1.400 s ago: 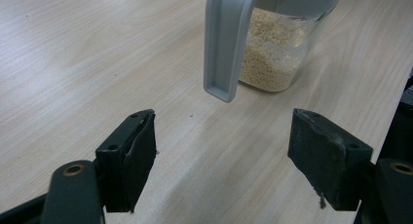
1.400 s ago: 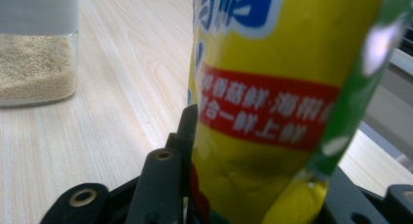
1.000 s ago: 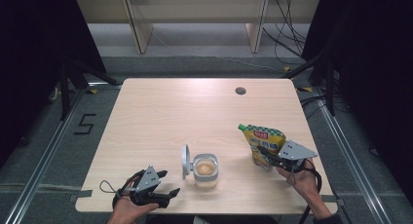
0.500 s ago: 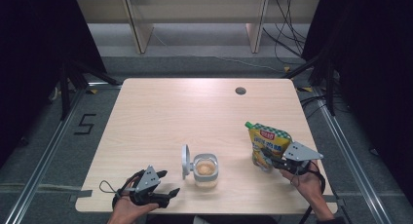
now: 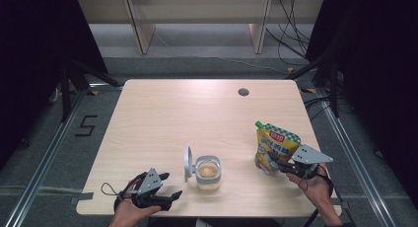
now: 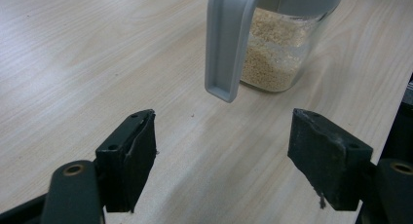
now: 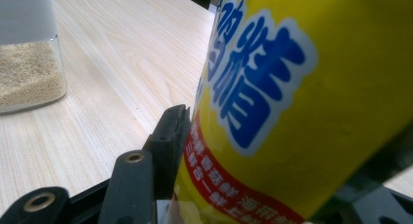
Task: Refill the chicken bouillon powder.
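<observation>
A yellow stand-up pouch [image 5: 276,145] with a green cap stands upright near the table's right front; up close it shows blue lettering [image 7: 292,112]. My right gripper [image 5: 271,163] [image 7: 277,136] straddles its lower part; the jaws have just been opening, with the pouch between them. The left pad sits right beside the pouch and the other jaw is hidden behind it. A clear jar [image 5: 208,171] [image 6: 282,48] [image 7: 27,53] of pale grains stands at the front centre, its grey flip lid [image 5: 188,164] [image 6: 226,39] raised. My left gripper [image 5: 171,185] [image 6: 224,141] rests open to the jar's left, pointed at it, with nothing between its jaws.
The light wooden table [image 5: 187,118] has a round cable hole [image 5: 243,92] at the back right. Wooden shelf legs [image 5: 140,29] stand beyond the far edge. Metal rails run along both sides on the floor, where a taped number 5 [image 5: 86,126] lies at the left.
The pouch has shifted right with my right gripper and come down a little to stand upright. The right jaws have spread. The left gripper and the jar have not moved.
</observation>
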Tool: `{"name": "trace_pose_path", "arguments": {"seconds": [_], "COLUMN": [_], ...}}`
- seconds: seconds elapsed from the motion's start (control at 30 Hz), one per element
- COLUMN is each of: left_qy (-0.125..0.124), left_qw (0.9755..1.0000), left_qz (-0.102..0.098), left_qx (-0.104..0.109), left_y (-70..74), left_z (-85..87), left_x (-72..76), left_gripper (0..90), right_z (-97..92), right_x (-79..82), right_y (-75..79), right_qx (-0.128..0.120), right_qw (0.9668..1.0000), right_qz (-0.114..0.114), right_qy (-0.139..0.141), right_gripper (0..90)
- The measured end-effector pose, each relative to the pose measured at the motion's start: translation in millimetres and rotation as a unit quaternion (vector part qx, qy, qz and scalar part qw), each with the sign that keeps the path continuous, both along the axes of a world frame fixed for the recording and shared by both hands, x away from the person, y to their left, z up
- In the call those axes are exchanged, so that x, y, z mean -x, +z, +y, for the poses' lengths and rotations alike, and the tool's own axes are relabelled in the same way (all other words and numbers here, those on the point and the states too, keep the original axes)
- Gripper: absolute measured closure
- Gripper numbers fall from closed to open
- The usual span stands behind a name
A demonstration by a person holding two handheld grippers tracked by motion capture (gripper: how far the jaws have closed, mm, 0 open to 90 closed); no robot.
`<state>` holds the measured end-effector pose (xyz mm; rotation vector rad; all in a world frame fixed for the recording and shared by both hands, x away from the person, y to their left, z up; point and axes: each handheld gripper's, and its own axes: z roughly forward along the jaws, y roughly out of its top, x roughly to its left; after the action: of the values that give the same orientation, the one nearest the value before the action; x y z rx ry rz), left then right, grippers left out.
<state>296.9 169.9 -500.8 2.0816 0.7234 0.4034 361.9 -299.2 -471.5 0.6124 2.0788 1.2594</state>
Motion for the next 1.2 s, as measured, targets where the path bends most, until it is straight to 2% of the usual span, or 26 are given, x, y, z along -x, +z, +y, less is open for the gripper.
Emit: {"name": "trace_pose_path", "arguments": {"seconds": [0.03, 0.13, 0.17, 0.23, 0.27, 0.3, 0.33, 0.37, 0.4, 0.43, 0.5, 0.53, 0.57, 0.6, 0.73, 0.87, 0.93, 0.97, 1.0, 1.1, 1.13, 1.2], "left_qy": [-0.008, -0.004, -0.006, 0.001, -0.009, -0.004, -0.006, -0.007, 0.001, 0.004, 0.005, 0.004, 0.003, 0.003, 0.003, 0.004, 0.005, 0.006, 0.006, -0.001, -0.001, -0.001], "left_qw": [0.9999, 1.0, 1.0, 1.0, 0.9999, 1.0, 0.9999, 0.9999, 1.0, 1.0, 1.0, 0.9999, 0.9999, 1.0, 0.9999, 0.9999, 1.0, 1.0, 1.0, 1.0, 1.0, 1.0], "left_qz": [-0.007, -0.003, -0.005, 0.001, -0.01, -0.002, -0.006, -0.007, -0.001, 0.001, 0.002, 0.005, 0.005, 0.005, 0.005, 0.005, 0.003, 0.0, 0.001, -0.006, -0.006, -0.005], "left_qx": [-0.007, -0.004, -0.006, 0.0, -0.006, 0.001, -0.006, -0.008, 0.005, 0.005, 0.008, 0.009, 0.009, 0.008, 0.009, 0.008, 0.007, 0.006, 0.006, 0.0, 0.001, 0.0], "left_y": [0.6, 0.2, 0.4, -0.2, 0.1, -0.5, 0.4, 0.6, -0.4, -0.5, -0.6, -0.5, -0.5, -0.3, -0.3, -0.3, -0.3, -0.4, -0.5, -0.2, -0.3, -0.4], "left_z": [0.9, 0.4, 0.8, -0.1, 0.8, 0.1, 0.7, 1.0, -0.6, -0.6, -0.8, -0.8, -0.7, -0.5, -0.6, -0.5, -0.2, -0.2, -0.2, 0.4, 0.4, 0.4], "left_x": [-1.2, -0.6, -1.0, 0.1, -1.7, -0.4, -0.9, -1.3, -0.1, 0.4, 0.6, 0.7, 0.6, 0.5, 0.5, 0.4, 0.1, -0.1, -0.1, -1.3, -1.3, -1.4], "left_gripper": [25.2, 25.2, 25.2, 25.3, 25.2, 25.3, 25.3, 25.3, 25.3, 25.3, 25.3, 25.3, 25.3, 25.3, 25.3, 25.3, 25.2, 25.3, 25.3, 25.2, 25.3, 25.3], "right_z": [-0.5, -1.7, -2.5, -4.8, -5.9, -6.3, -7.6, -8.5, -7.4, -7.8, -8.7, -6.7, -8.0, -8.1, -9.6, -13.1, -15.3, -16.5, -15.8, -18.3, -16.0, -17.5], "right_x": [1.1, 1.1, 1.5, 1.3, 2.0, 2.9, 3.4, 2.7, 4.1, 3.9, 6.1, 8.0, 9.6, 10.4, 18.7, 22.2, 26.5, 27.6, 32.1, 36.5, 41.5, 42.4], "right_y": [0.7, 1.4, 1.9, 2.6, 2.7, 2.7, 3.4, 3.8, 3.2, 3.6, 4.9, 4.0, 6.2, 6.2, 4.8, 4.8, 5.8, 5.8, 5.7, 6.0, 5.2, 4.8], "right_qx": [-0.001, -0.004, -0.008, -0.008, -0.01, -0.014, -0.009, -0.006, -0.013, -0.013, -0.008, -0.023, -0.017, -0.019, -0.021, -0.019, -0.024, -0.019, -0.023, -0.008, -0.019, -0.001], "right_qw": [1.0, 1.0, 1.0, 0.9999, 0.9999, 0.9998, 0.9999, 0.9999, 0.9997, 0.9997, 0.9997, 0.9991, 0.9993, 0.9993, 0.9978, 0.9975, 0.9961, 0.9962, 0.9946, 0.9951, 0.9926, 0.994], "right_qz": [0.007, -0.005, 0.004, -0.008, -0.006, 0.0, 0.003, -0.004, -0.006, -0.006, 0.003, 0.007, 0.015, 0.011, 0.043, 0.044, 0.057, 0.056, 0.07, 0.07, 0.088, 0.081], "right_qy": [0.0, -0.004, 0.0, -0.009, -0.01, -0.012, -0.012, -0.012, -0.021, -0.021, -0.025, -0.034, -0.031, -0.03, -0.046, -0.051, -0.062, -0.063, -0.073, -0.069, -0.081, -0.074], "right_gripper": [52.2, 52.1, 52.0, 50.6, 50.2, 49.0, 48.2, 47.0, 44.9, 43.5, 39.1, 38.4, 37.8, 36.8, 35.4, 35.3, 35.0, 35.0, 35.0, 34.8, 34.5, 33.8]}}
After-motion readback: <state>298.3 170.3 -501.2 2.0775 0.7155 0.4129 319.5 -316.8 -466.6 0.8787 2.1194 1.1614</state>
